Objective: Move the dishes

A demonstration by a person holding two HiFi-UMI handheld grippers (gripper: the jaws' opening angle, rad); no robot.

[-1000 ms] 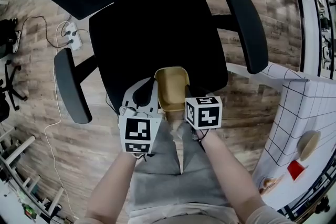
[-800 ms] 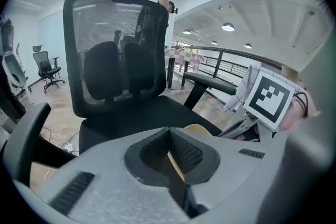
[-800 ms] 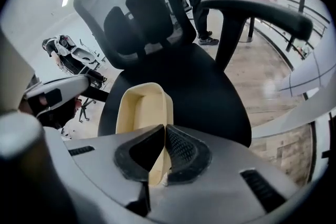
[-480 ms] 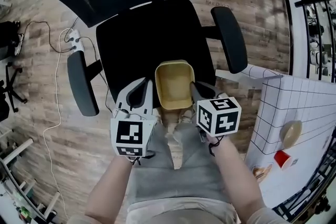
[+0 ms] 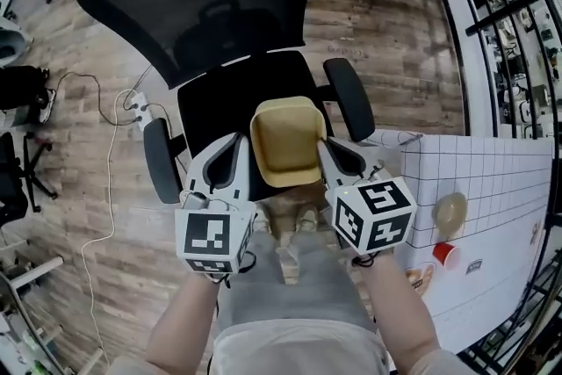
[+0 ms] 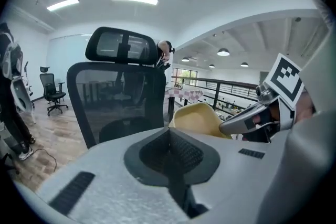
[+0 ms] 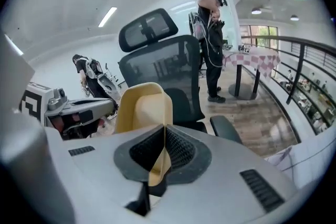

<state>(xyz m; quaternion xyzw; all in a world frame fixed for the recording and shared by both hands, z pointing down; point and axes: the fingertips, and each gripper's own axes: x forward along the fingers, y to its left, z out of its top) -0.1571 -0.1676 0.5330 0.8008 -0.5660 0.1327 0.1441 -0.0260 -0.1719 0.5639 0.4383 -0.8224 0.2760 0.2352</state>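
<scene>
A yellow square dish (image 5: 285, 140) hangs in the air above the seat of a black office chair (image 5: 230, 97). My right gripper (image 5: 323, 150) is shut on the dish's right rim. In the right gripper view the dish (image 7: 143, 108) stands on edge, its rim pinched between the shut jaws of the right gripper (image 7: 160, 157). My left gripper (image 5: 235, 145) floats just left of the dish without touching it. In the left gripper view the left gripper (image 6: 169, 136) is shut on nothing, with the dish (image 6: 198, 118) just to its right.
A table with a white grid cloth (image 5: 492, 180) stands at the right, bearing a tan round dish (image 5: 450, 212) and a red cup (image 5: 446, 254). A power strip with cables (image 5: 136, 105) lies on the wooden floor. A person (image 7: 212, 44) stands behind the chair.
The dish has risen from the front of the chair seat, held by the right gripper. Both grippers went up with it. More of the table at the right has come into view.
</scene>
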